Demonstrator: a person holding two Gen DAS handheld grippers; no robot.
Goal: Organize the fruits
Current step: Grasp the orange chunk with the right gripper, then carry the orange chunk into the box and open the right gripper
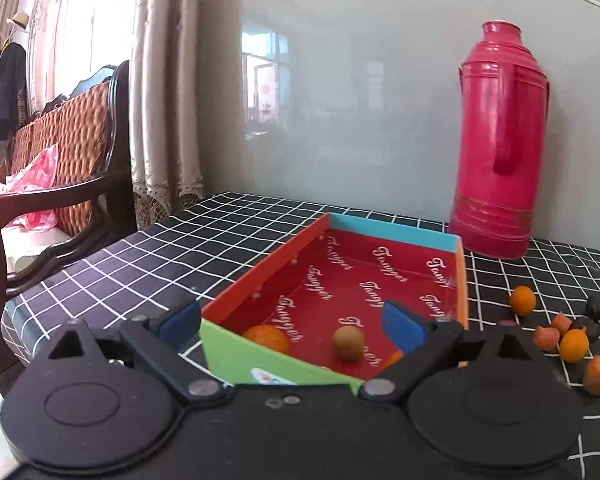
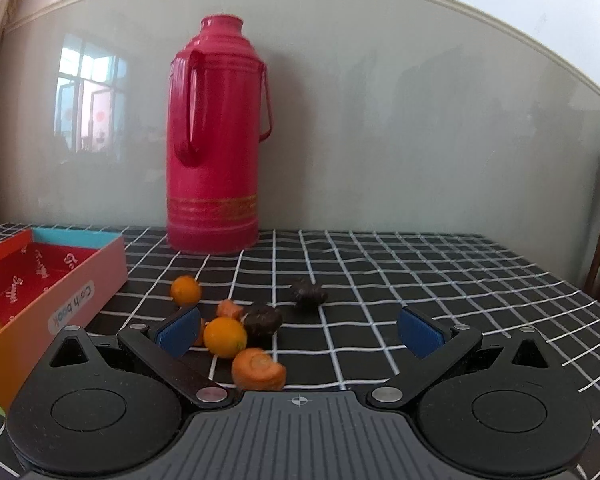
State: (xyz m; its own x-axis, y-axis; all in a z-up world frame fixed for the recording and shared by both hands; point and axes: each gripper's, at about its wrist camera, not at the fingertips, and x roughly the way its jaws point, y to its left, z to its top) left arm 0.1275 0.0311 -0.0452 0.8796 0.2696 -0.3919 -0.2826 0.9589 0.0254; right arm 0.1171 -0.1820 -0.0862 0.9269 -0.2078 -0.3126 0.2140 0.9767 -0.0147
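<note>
A: While the right gripper [image 2: 300, 330] is hovering low over the checked tablecloth [image 2: 420, 280] with its jaws spread wide and nothing in them, what step are we tagging?

B: Judging it as a pick. Loose fruit is sitting just ahead of the fingers: a yellow-orange round fruit [image 2: 225, 337] near the left blue pad [image 2: 179, 331], an orange carrot-like chunk [image 2: 259, 369] nearest the camera, a dark wrinkled fruit [image 2: 263, 320] touching the round one on its right, another dark one [image 2: 309, 293] farther off, a second orange ball [image 2: 185, 290] far left.

A: Centred?

B: No. The whole cluster is lying left of the midline, and the right pad [image 2: 420, 337] is facing bare cloth. To do it well I'd be shifting left so one piece is sitting squarely between the pads, then closing gently, since round fruit is likely to roll and neighbours are touching.

A: Left gripper [image 1: 296, 326]?

B: Also released, holding nothing, hanging over the near end of the red box [image 1: 462, 280]. An orange fruit [image 1: 268, 338] and a tan round fruit [image 1: 348, 343] are already lying inside, near end.

A: Box position?

B: Left of the loose pile. Pink thermos [image 2: 214, 140] is standing behind, far side, clear of the path.
</note>
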